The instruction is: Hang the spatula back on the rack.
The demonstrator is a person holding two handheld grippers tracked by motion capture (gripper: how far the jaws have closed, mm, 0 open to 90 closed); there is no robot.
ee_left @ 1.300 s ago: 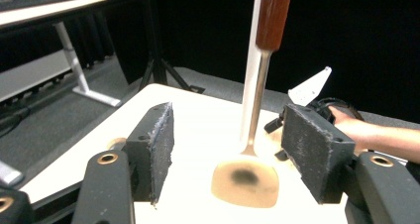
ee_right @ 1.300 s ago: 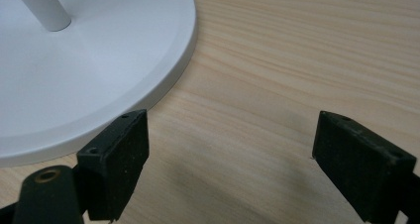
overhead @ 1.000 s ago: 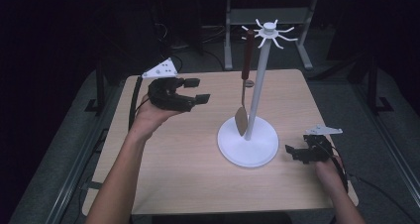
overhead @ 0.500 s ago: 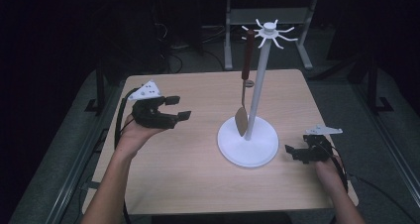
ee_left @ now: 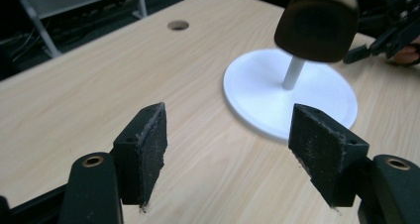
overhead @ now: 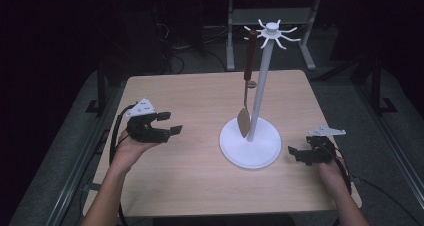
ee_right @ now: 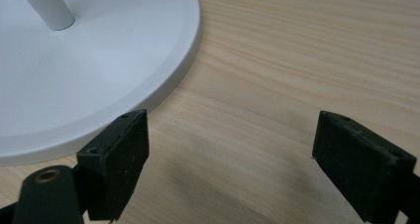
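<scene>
Dark surroundings with metal frame legs fill the top of the high view, and a pale wood-grain counter (overhead: 200, 106) takes the middle of the frame. Right of centre on it stands a white rack (overhead: 260, 93) with a round base, an upright pole and short hooks spreading from its top. A spatula (overhead: 246, 81) with a dark red handle hangs from one hook, its brown blade low beside the pole, above the base.

At the left of the frame, the left gripper (overhead: 170, 125) is held above the counter, jaws spread wide with nothing between them; its own view looks toward the rack's base and the spatula blade. At the lower right, the right gripper (overhead: 296, 154) sits low near the base's edge, jaws also spread and empty. A round hole (ee_left: 178, 25) in the counter shows in the upper part of the left gripper view.
</scene>
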